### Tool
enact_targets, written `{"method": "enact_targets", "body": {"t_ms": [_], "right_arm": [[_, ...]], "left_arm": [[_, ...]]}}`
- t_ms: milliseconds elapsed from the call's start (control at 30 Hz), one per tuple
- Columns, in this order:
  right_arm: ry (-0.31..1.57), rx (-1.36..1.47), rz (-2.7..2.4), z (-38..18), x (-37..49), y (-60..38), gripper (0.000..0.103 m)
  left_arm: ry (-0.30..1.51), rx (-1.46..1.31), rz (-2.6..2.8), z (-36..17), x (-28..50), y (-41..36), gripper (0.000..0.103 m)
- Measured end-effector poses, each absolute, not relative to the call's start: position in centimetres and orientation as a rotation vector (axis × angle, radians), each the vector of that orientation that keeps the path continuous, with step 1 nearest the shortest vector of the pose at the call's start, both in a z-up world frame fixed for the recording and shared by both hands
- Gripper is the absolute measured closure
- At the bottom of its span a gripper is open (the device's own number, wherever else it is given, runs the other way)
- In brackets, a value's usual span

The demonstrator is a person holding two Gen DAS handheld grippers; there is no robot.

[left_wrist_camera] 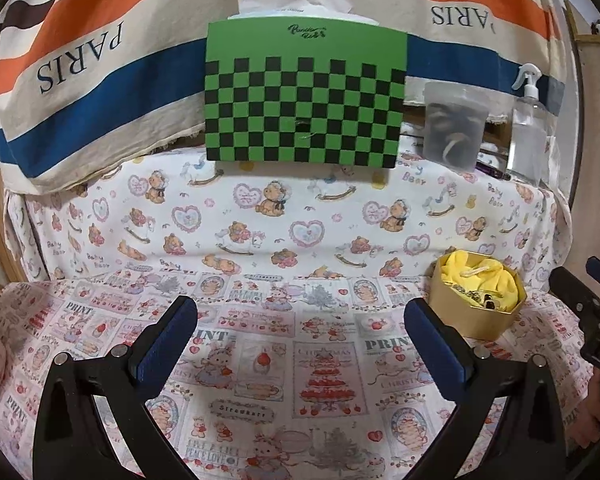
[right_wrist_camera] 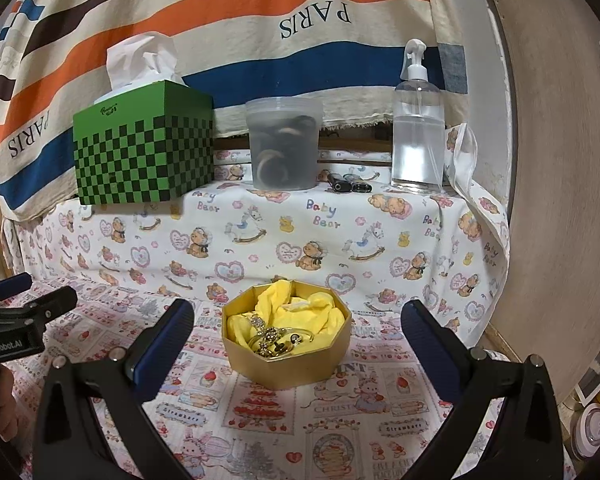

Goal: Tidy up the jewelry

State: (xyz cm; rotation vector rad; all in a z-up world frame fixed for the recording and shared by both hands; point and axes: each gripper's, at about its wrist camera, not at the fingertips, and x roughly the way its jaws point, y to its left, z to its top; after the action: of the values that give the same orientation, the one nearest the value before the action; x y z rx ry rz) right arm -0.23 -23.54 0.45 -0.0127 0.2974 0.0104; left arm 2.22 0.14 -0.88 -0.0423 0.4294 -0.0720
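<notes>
Only the right wrist view shows two lighters [right_wrist_camera: 349, 184] (dark, side by side).

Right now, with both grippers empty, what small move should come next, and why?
Probably ease the right gripper forward and down toward the gold octagonal box: it sits centred between the open fingers, with the jewelry piled on yellow cloth at its near side.

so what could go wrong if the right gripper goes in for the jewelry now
1. The jewelry lies tangled in a pile on the yellow cloth, so the right gripper may snag the cloth or lift several pieces together.
2. The gold box looks light and may slide or tip if bumped.
</notes>
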Motion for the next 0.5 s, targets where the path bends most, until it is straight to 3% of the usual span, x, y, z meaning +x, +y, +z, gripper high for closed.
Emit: {"method": "enact_targets", "body": {"t_ms": [500], "right_arm": [[0.299, -0.013, 0.008, 0.46, -0.22, -23.47, 0.000]], "left_arm": [[0.433, -0.031, -0.081, -0.91, 2.24, -0.08, 0.000]]}}
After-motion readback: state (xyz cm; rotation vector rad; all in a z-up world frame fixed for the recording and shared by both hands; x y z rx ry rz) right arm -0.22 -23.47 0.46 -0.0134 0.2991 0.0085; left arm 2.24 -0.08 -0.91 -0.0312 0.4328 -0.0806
